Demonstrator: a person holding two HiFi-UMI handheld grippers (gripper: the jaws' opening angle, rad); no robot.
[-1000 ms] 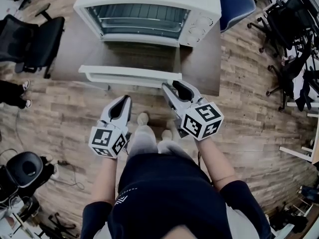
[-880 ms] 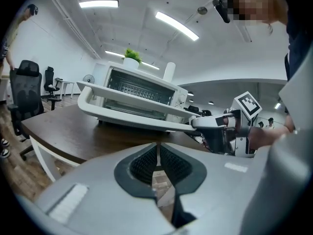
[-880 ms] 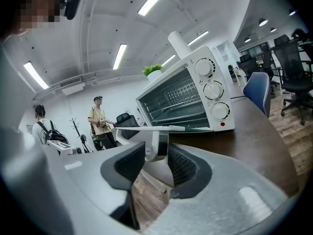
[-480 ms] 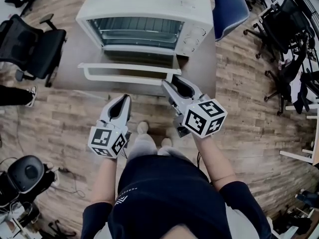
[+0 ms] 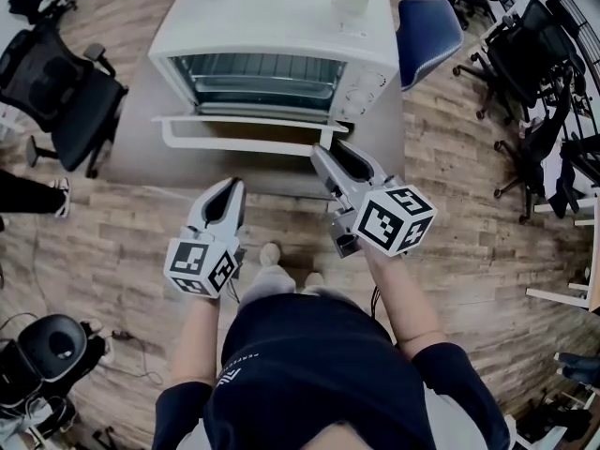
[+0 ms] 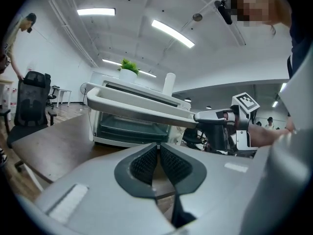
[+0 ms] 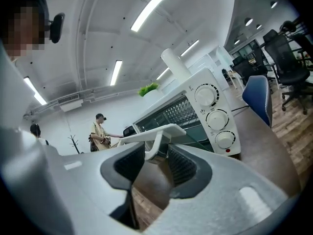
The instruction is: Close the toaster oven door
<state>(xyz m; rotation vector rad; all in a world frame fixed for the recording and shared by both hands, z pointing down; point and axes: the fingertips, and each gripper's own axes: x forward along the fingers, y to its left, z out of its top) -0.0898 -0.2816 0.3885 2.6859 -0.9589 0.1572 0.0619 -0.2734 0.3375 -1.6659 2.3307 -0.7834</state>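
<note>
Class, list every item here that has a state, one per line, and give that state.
toaster oven door, partly open, tilted partway up
door handle, right end between the jaws of the right gripper
right gripper, jaws apart around the handle
left gripper, jaws together, empty, clear of the door

White runs through the box-shaped metal toaster oven (image 5: 281,26), its drop-down door (image 5: 248,137) and its round dials (image 7: 213,117), broken only by a small red dot (image 7: 228,151) and the dark grey of the wire rack (image 5: 262,71). The tabletop (image 5: 141,111) is dark brown; the plank floor (image 5: 122,223) is pale grey-brown with a wood grain. The left gripper (image 5: 228,195) and right gripper (image 5: 330,156) are pale grey with black ribbed pads (image 6: 144,163) and white cubes (image 5: 394,221) printed with black square markers, alongside a blue chair (image 5: 427,26), black office chairs (image 5: 66,92), a green leafy plant (image 6: 129,64) and a dark navy shirt (image 5: 309,364).
</note>
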